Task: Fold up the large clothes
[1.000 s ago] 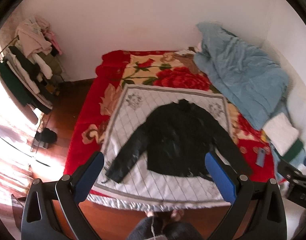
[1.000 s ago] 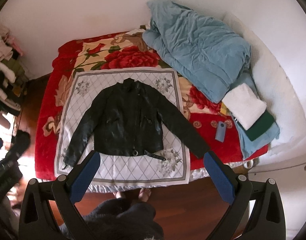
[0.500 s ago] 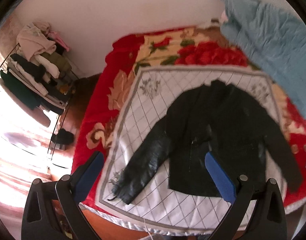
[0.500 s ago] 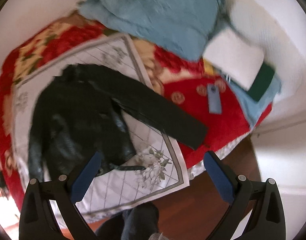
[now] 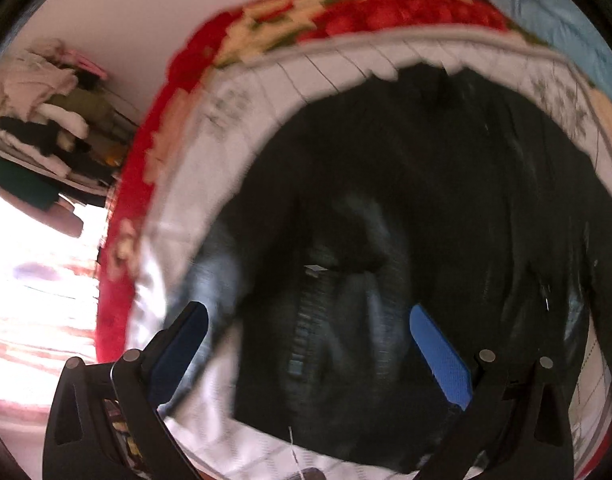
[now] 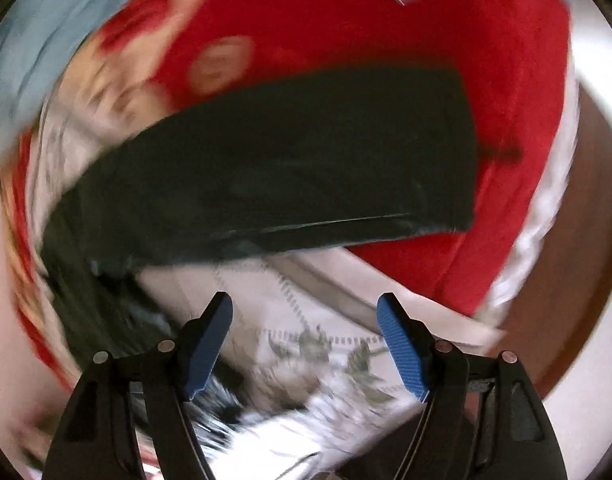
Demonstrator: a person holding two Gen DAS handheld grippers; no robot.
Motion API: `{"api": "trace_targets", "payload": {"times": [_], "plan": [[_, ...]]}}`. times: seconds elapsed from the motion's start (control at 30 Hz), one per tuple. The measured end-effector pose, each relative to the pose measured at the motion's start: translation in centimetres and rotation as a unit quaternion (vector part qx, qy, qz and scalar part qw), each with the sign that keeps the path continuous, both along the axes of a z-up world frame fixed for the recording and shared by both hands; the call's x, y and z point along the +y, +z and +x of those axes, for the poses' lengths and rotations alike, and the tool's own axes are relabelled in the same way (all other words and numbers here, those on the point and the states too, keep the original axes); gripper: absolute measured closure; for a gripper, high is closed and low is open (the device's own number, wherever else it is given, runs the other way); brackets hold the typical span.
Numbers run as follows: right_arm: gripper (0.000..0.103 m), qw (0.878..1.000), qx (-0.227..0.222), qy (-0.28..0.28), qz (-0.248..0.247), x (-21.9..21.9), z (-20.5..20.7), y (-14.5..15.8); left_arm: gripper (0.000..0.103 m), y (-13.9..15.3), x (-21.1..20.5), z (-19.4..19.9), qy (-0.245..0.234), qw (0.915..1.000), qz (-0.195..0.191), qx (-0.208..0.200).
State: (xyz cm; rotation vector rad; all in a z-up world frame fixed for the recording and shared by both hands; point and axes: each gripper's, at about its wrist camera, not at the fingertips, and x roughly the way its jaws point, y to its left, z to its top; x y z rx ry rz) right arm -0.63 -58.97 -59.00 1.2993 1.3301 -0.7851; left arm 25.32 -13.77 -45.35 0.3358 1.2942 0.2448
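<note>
A black leather jacket (image 5: 406, 208) lies spread flat on a white quilted cloth (image 5: 234, 120) on the bed. My left gripper (image 5: 306, 320) is open and empty, close above the jacket's left sleeve and side. In the right wrist view the jacket's right sleeve (image 6: 306, 160) stretches across the red blanket (image 6: 426, 40). My right gripper (image 6: 304, 308) is open and empty, just short of that sleeve, over the white cloth's flowered corner (image 6: 326, 344). Both views are motion-blurred.
A red floral blanket (image 5: 178, 92) covers the bed. A blue quilt (image 5: 566, 12) lies at the far right. A rack of clothes (image 5: 46, 120) stands left of the bed. The bed's edge and brown floor (image 6: 566, 280) are to the right.
Both grippers have dropped from high above the bed to close over the jacket. The left moved toward the left sleeve, the right toward the right sleeve. Both stayed open.
</note>
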Motion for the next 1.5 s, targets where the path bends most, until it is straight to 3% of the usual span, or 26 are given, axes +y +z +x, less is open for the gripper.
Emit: {"api": "trace_targets", "payload": {"times": [0.1, 0.2, 0.27, 0.33, 0.4, 0.5, 0.57, 0.6, 0.63, 0.73, 0.87, 0.93, 1.07, 1.1, 1.13, 1.2, 1.37, 1.5], "plan": [[0.027, 0.996, -0.027, -0.087, 0.011, -1.6, -3.9, -2.9, 0.000, -2.7, -2.5, 0.0, -0.019, 0.9996, -0.008, 0.021], [0.028, 0.984, -0.069, -0.162, -0.013, -3.2, -6.7, -4.8, 0.000, -4.7, -5.1, -0.6, -0.055, 0.9982, 0.003, 0.024], [0.044, 0.972, -0.091, -0.212, -0.042, -3.9, -7.8, -5.5, 0.000, -5.6, -6.4, -0.8, -0.063, 0.9975, -0.006, 0.029], [0.088, 0.966, -0.093, -0.226, -0.084, -4.3, -8.0, -5.0, 0.000, -6.3, -7.5, -0.9, -0.073, 0.9966, -0.011, 0.036], [0.094, 0.959, -0.109, -0.229, -0.124, -5.0, -7.7, -3.3, 0.000, -6.8, -8.3, -0.4, -0.081, 0.9959, -0.011, 0.040], [0.094, 0.959, -0.117, -0.207, -0.156, -5.5, -6.2, -1.6, 0.000, -6.9, -9.1, 0.2, -0.091, 0.9951, -0.014, 0.037], [0.088, 0.967, -0.117, -0.191, -0.120, -5.7, -5.4, -3.6, 0.000, -7.0, -9.4, 0.6, -0.093, 0.9948, -0.015, 0.037], [0.078, 0.968, -0.127, -0.193, -0.096, -6.0, -4.4, -4.3, 0.000, -7.1, -9.5, 1.0, -0.093, 0.9948, -0.017, 0.039], [0.066, 0.967, -0.152, -0.194, -0.070, -5.8, -4.3, -5.6, 0.000, -7.2, -9.6, 1.3, -0.091, 0.9949, -0.020, 0.039], [0.055, 0.960, -0.186, -0.195, -0.071, -5.9, -3.0, -6.4, 0.000, -7.2, -9.9, 2.4, -0.088, 0.9952, -0.028, 0.030], [0.053, 0.945, -0.226, -0.228, -0.067, -6.2, -1.6, -7.2, 0.000, -7.4, -10.6, 3.8, -0.085, 0.9954, -0.039, 0.023], [0.055, 0.937, -0.255, -0.230, -0.063, -6.4, 0.0, -7.2, 0.000, -7.5, -10.8, 4.4, -0.083, 0.9953, -0.045, 0.022], [0.057, 0.948, -0.254, -0.190, -0.025, -6.2, 4.0, -8.6, 0.000, -8.0, -11.2, 5.4, -0.078, 0.9950, -0.057, 0.025], [0.068, 0.953, -0.242, -0.180, -0.038, -6.0, 5.0, -8.4, 0.000, -8.1, -11.2, 5.6, -0.075, 0.9949, -0.061, 0.028], [0.088, 0.957, -0.229, -0.172, -0.045, -6.0, 5.6, -8.1, 0.000, -8.2, -11.1, 5.8, -0.072, 0.9949, -0.064, 0.029], [0.096, 0.954, -0.239, -0.177, -0.049, -6.1, 6.2, -7.4, 0.000, -8.2, -11.1, 6.0, -0.067, 0.9947, -0.071, 0.031], [0.097, 0.951, -0.246, -0.167, -0.090, -5.4, 6.8, -2.7, 0.000, -8.2, -10.2, 6.0, -0.059, 0.9941, -0.085, 0.035], [0.098, 0.954, -0.255, -0.111, -0.116, -3.3, 8.9, 2.3, 0.000, -8.0, -8.3, 6.1, -0.057, 0.9940, -0.086, 0.037]]}}
